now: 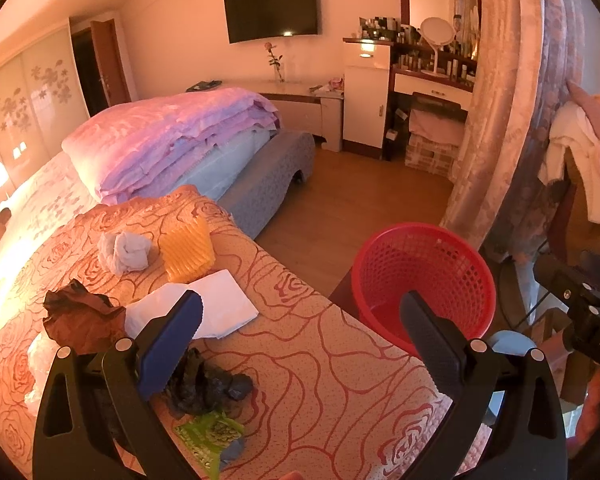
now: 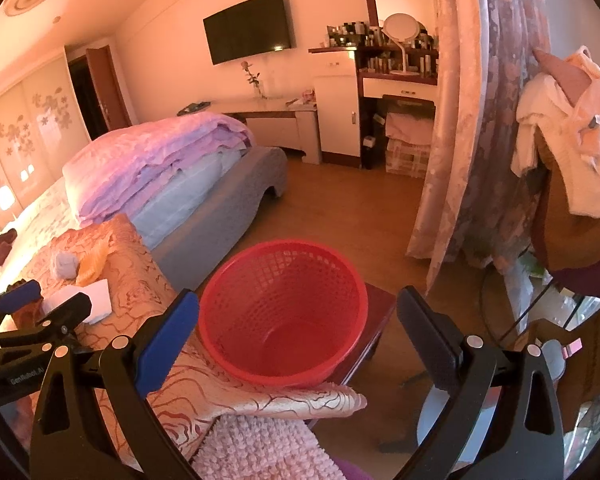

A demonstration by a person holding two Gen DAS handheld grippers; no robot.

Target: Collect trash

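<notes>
Trash lies on the rose-patterned bedspread point(image 1: 320, 360): a crumpled grey tissue point(image 1: 125, 251), a yellow ridged piece point(image 1: 187, 252), white paper point(image 1: 224, 304), crumpled brown paper point(image 1: 80, 316), a black plastic wad point(image 1: 204, 384) and a green wrapper point(image 1: 208, 436). A red mesh basket point(image 1: 424, 280) stands beside the bed; in the right wrist view the basket point(image 2: 280, 312) is empty. My left gripper point(image 1: 300, 316) is open above the bed corner, empty. My right gripper point(image 2: 296, 320) is open over the basket, empty.
Folded pink and blue quilts point(image 1: 172, 140) lie further up the bed. A grey bench point(image 1: 268, 176), a white cabinet point(image 1: 364, 96) and a dressing table point(image 1: 432, 84) stand beyond. A curtain point(image 1: 508, 100) and a chair with clothes point(image 2: 572, 152) are at right. A pink fluffy cloth point(image 2: 260, 448) lies below.
</notes>
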